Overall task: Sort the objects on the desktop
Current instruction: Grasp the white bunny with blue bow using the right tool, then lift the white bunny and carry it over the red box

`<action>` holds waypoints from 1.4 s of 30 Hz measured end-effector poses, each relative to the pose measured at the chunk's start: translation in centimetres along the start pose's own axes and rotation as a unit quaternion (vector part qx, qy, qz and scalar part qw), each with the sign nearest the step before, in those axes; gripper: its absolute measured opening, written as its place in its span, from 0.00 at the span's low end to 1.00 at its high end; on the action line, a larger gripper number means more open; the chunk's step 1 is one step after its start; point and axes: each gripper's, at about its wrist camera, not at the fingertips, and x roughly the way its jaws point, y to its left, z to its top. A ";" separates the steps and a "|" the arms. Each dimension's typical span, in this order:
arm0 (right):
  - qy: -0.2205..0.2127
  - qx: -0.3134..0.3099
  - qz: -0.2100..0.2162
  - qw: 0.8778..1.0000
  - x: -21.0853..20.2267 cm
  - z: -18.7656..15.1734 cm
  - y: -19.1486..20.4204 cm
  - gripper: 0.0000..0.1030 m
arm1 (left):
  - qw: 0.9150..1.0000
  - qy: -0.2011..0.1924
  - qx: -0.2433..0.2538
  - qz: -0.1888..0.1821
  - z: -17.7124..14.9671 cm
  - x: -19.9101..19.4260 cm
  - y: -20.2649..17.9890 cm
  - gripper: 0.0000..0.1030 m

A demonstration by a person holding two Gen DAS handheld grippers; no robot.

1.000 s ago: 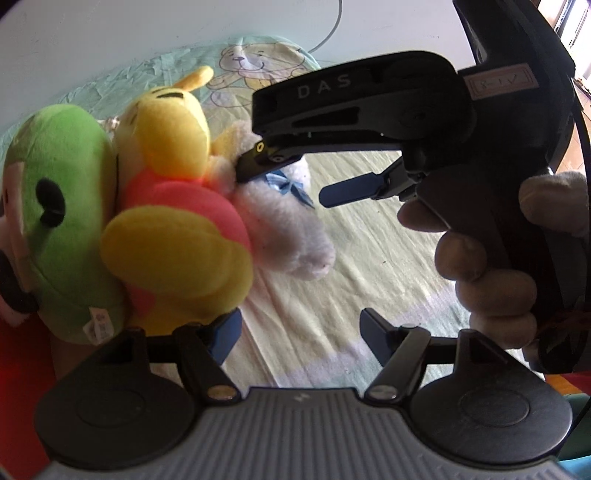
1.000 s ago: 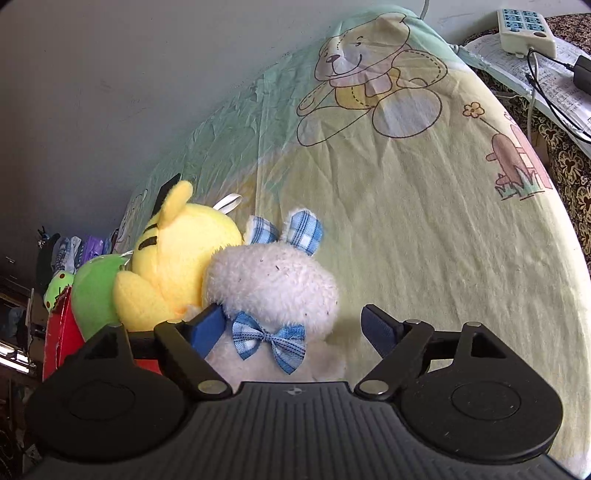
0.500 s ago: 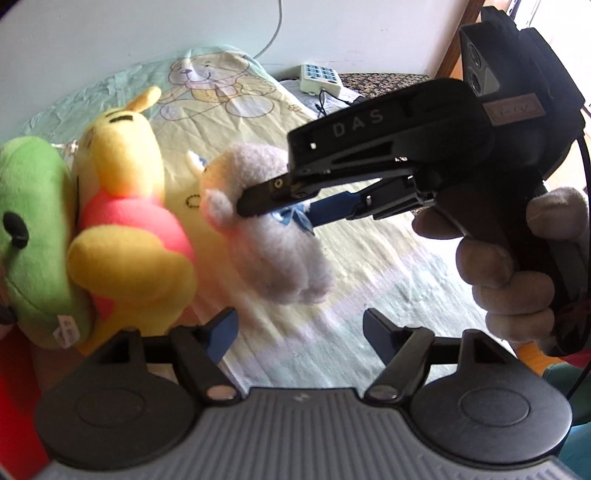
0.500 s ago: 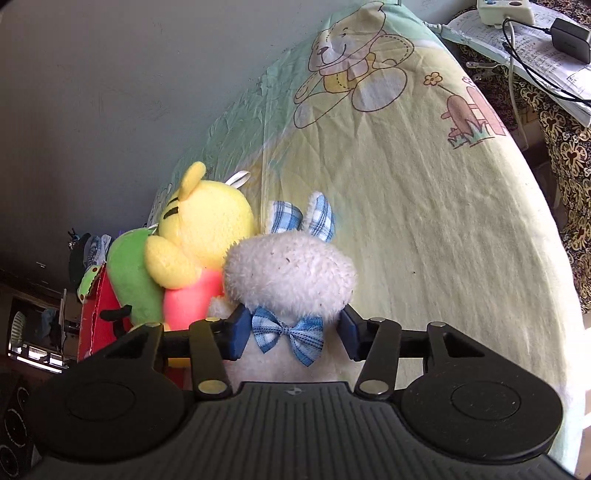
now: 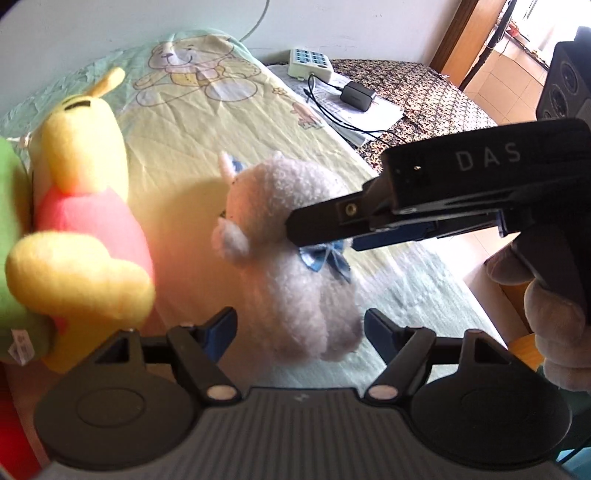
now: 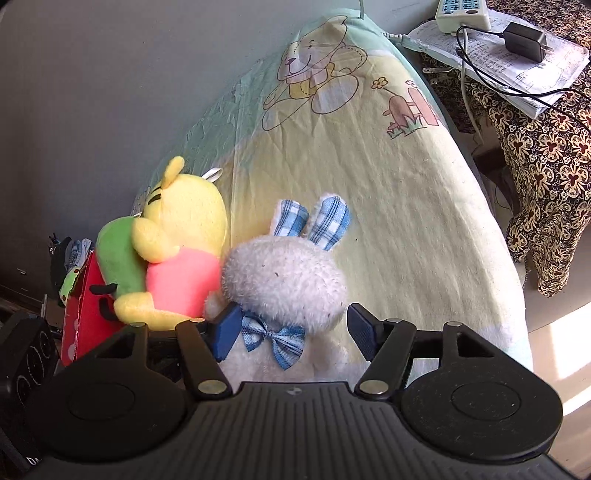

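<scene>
A white plush rabbit point(image 5: 295, 266) with a blue checked bow tie stands upright on the bear-print sheet point(image 5: 207, 122). My right gripper point(image 6: 294, 328) sits around its neck, one finger on each side. The left pad touches the fur, the right pad shows a small gap, so the gripper is open. In the left wrist view the right gripper point(image 5: 325, 236) reaches in from the right, held by a hand point(image 5: 554, 317). My left gripper point(image 5: 299, 326) is open and empty, just short of the rabbit. A yellow bear plush point(image 5: 81, 206) in a pink shirt and a green plush point(image 6: 118, 254) lean together to the left.
A red box point(image 6: 79, 314) stands behind the green plush. At the far right a patterned cloth point(image 6: 546, 147) carries papers, a power strip point(image 6: 463, 11) and a black adapter point(image 6: 524, 40) with cables. A black speaker point(image 5: 565, 85) stands further right. The sheet's edge drops off on the right.
The rabbit has been pulled right, away from the yellow bear. My right gripper closed in on its neck, and its fingers have now spread slightly wider. The left gripper stayed open.
</scene>
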 end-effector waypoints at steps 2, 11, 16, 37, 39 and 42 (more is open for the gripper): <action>0.005 0.009 0.005 1.000 0.8 0.3 0.0 0.69 | 1.000 0.001 -0.007 0.002 0.7 0.4 0.5 0.70; 0.025 0.021 0.025 0.999 3.2 0.9 0.0 0.65 | 1.000 0.000 0.011 0.019 1.2 1.8 -0.4 0.60; 0.033 -0.001 0.019 0.999 2.7 0.4 1.0 0.61 | 1.000 -0.008 0.003 0.012 0.7 0.9 -0.4 0.58; -0.053 -0.054 0.074 0.994 -4.7 -5.7 9.3 0.61 | 0.989 -0.132 0.061 0.025 -4.9 -11.7 -2.3 0.58; -0.065 -0.059 0.083 0.993 -4.5 -6.1 10.7 0.61 | 0.986 -0.147 0.063 0.034 -5.3 -13.2 -1.6 0.58; -0.075 -0.076 0.097 0.990 -3.9 -6.7 13.5 0.61 | 0.983 -0.167 0.058 0.046 -6.3 -15.7 0.2 0.58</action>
